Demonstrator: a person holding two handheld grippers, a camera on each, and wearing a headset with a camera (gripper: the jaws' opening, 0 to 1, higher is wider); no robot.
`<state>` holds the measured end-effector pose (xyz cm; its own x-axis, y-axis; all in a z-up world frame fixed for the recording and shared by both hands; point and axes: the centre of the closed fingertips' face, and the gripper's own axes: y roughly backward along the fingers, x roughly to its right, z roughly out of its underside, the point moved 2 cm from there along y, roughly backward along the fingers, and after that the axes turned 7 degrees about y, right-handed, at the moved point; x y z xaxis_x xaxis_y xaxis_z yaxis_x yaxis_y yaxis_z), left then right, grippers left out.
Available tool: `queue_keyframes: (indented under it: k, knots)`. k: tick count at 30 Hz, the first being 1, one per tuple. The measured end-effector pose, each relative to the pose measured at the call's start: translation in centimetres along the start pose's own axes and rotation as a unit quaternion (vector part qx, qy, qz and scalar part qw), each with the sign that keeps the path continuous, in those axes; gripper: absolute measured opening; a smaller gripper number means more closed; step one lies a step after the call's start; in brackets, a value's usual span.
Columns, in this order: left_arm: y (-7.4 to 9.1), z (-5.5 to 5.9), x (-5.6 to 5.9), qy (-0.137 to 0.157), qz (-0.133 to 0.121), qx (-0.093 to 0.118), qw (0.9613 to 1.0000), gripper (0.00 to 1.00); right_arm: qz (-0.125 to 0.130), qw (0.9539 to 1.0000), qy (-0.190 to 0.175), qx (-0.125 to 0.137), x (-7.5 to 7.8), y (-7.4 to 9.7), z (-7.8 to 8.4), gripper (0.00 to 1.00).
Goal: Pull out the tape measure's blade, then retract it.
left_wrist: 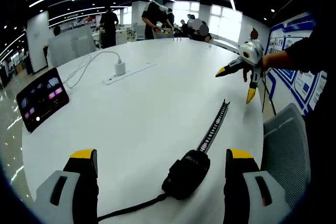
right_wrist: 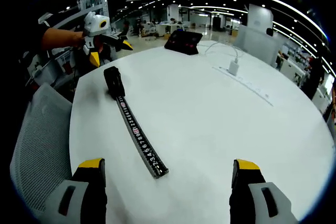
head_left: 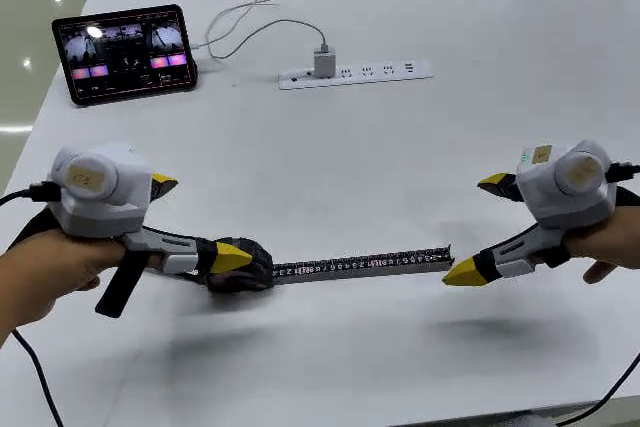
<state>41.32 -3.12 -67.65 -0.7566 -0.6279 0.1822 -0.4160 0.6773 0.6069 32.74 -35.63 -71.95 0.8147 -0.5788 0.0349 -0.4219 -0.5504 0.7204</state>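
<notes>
2 hand-held grippers are flanking a tape measure lying on a white table. The black case is sitting between the widely parted jaws of the left gripper. In the head view 1 yellow jaw tip is overlapping the case, yet the left gripper view is showing bare table on both sides of it, so nothing is being clamped. The blade is lying flat and extended, running from the case toward the right gripper. That gripper's jaws are likewise standing wide apart and holding nothing. The end hook, at the blade's far end from the case, is resting just beside the lower jaw tip. A black strap is trailing from the rear of the case. A tablet and a power strip are lying well beyond the case, across the table.

Judging from this layout, the pull-out is looking complete and the retraction is pending. Since the blade is staying out unaided, a lock or friction is probably holding it. To retract well:
- The left jaws should be closing squarely across the case so it is not skidding.
- The right jaws should be pinching the blade near the hook and feeding it back slowly.
- The blade should be kept straight and low, so it is neither kinking nor whipping home.
</notes>
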Motion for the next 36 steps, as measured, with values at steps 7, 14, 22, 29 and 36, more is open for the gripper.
queue_keyframes:
  k: [7, 14, 22, 29, 36]
  knots:
    - [2.3, 1.7, -2.2, 0.014, -0.054, 0.007, 0.9984, 0.99, 0.033, 0.9983, -0.040, 0.027, 0.1, 1.8, 0.7, 0.99]
    - [4.3, 3.1, -1.9, 0.009, -0.062, 0.028, 0.9977, 0.99, 0.078, 0.9949, -0.046, 0.043, -0.7, 4.2, 2.1, 0.99]
    - [5.9, 4.7, -1.3, -0.013, -0.070, 0.038, 0.9967, 0.99, 0.113, 0.9924, -0.038, 0.033, -1.6, 6.9, 4.2, 0.99]
    - [6.4, 7.6, -0.1, 0.001, -0.059, 0.018, 0.9981, 0.99, 0.122, 0.9897, -0.068, 0.030, -2.6, 8.3, 6.3, 0.99]
    - [7.1, 9.0, 0.4, -0.003, -0.062, 0.014, 0.9980, 0.99, 0.126, 0.9894, -0.069, 0.020, -3.3, 10.0, 7.5, 0.99]
